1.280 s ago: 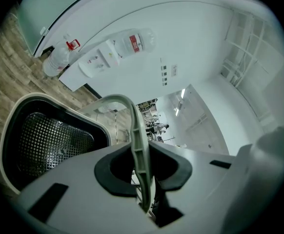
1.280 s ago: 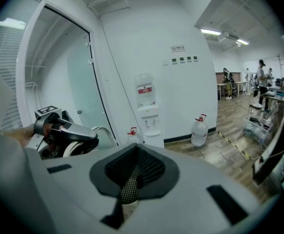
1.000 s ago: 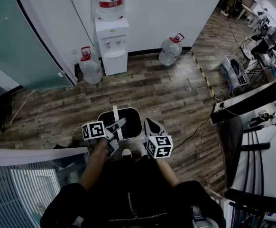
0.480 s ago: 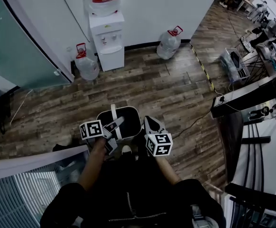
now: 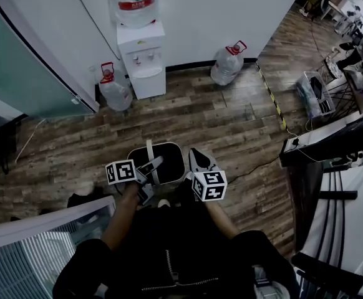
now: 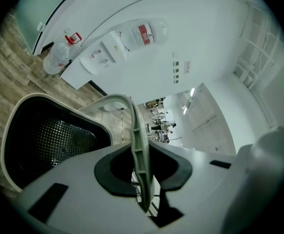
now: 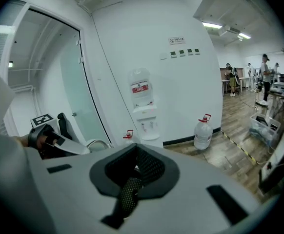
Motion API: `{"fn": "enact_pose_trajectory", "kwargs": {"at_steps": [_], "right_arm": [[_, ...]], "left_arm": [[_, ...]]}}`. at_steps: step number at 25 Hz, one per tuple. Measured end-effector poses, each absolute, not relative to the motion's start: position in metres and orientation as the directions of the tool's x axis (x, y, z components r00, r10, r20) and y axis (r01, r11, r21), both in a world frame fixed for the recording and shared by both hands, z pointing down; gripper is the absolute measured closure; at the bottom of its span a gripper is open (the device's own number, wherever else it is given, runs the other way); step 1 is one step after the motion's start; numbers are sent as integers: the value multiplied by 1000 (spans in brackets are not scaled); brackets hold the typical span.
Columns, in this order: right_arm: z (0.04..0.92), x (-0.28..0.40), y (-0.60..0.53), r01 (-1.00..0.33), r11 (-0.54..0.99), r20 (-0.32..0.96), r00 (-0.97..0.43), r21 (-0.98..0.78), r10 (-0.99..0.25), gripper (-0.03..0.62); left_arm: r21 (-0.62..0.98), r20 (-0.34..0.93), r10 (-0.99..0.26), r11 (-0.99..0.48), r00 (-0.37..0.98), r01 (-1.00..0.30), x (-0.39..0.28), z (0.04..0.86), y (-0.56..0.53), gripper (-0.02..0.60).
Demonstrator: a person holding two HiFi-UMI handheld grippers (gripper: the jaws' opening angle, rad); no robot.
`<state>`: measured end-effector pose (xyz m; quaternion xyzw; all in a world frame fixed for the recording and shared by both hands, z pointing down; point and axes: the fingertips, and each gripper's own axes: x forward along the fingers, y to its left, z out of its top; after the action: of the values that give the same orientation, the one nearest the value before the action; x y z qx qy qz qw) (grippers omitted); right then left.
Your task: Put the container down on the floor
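Head view: dark mesh container with white rim and pale strap handle (image 5: 172, 157), by the person's feet over the brown wood-plank floor (image 5: 231, 123). Contact with the floor cannot be told. Left gripper (image 5: 151, 165) at the handle; right gripper (image 5: 195, 157) beside the container's right rim.

Left gripper view: jaws clamped on the handle.

Right gripper view: jaws pressed together, empty. White water dispenser (image 7: 144, 113) against a white wall.

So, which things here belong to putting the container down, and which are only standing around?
For the job:
- the container
- its handle
- the left tongs, shut on that handle
- the wooden floor

Only standing around:
- the water dispenser
- the left water bottle
- the right water bottle
- the right tongs, shut and empty
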<state>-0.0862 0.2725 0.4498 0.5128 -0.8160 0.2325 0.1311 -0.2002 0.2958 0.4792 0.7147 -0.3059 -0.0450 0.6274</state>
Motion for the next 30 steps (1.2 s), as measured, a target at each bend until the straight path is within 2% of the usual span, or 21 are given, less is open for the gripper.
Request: {"fn": "enact_pose_trajectory", "kwargs": {"at_steps": [30], "right_arm": [[447,19,159,-868,396,420,-492,-298,-763,583]], "left_arm": [[898,355,-553,-25,754,-440,-109,463,167,511]]}}
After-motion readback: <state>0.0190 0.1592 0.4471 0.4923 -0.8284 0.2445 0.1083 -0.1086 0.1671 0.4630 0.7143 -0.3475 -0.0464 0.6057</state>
